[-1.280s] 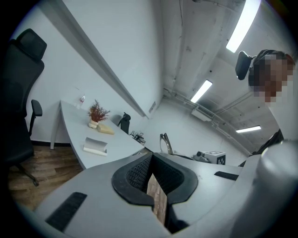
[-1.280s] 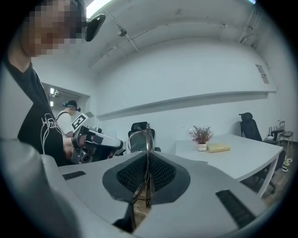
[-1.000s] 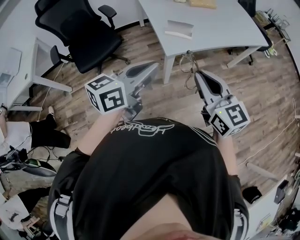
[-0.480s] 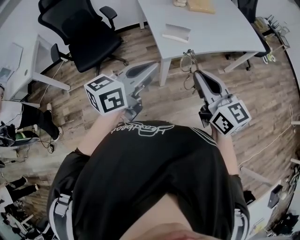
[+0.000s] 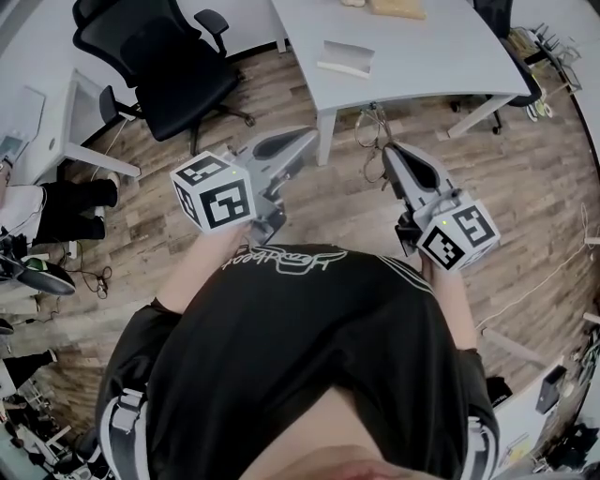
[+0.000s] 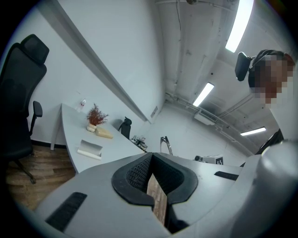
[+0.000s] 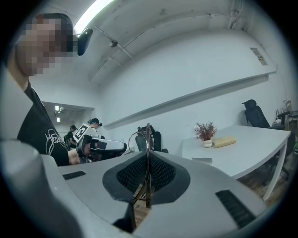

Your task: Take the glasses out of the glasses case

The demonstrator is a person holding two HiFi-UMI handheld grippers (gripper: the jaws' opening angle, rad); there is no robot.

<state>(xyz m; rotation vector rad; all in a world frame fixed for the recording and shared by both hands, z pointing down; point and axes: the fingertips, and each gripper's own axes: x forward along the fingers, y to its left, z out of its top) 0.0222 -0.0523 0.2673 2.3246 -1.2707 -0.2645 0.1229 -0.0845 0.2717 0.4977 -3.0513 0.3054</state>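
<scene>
Thin wire-framed glasses (image 5: 367, 131) hang from the tip of my right gripper (image 5: 386, 150), which is shut on them above the wooden floor, just short of the grey table (image 5: 441, 56). In the right gripper view the glasses (image 7: 145, 135) stand upright between the pads of the right gripper (image 7: 148, 153). A pale open glasses case (image 5: 345, 58) lies on the table near its front edge, also visible as the case (image 6: 90, 148) in the left gripper view. My left gripper (image 5: 307, 133) is level beside the right one, shut, nothing in it; the left gripper (image 6: 151, 158) points towards the table.
A black office chair (image 5: 159, 56) stands left of the table. A second white desk (image 5: 56, 122) is at far left, with a seated person's legs (image 5: 66, 206) beside it. A tan block (image 5: 398, 7) and a small plant (image 6: 95, 116) sit at the table's far end.
Both grippers have drifted a little towards the table, the right one rolling slightly with the glasses still in it. The legs of the person at left have shifted.
</scene>
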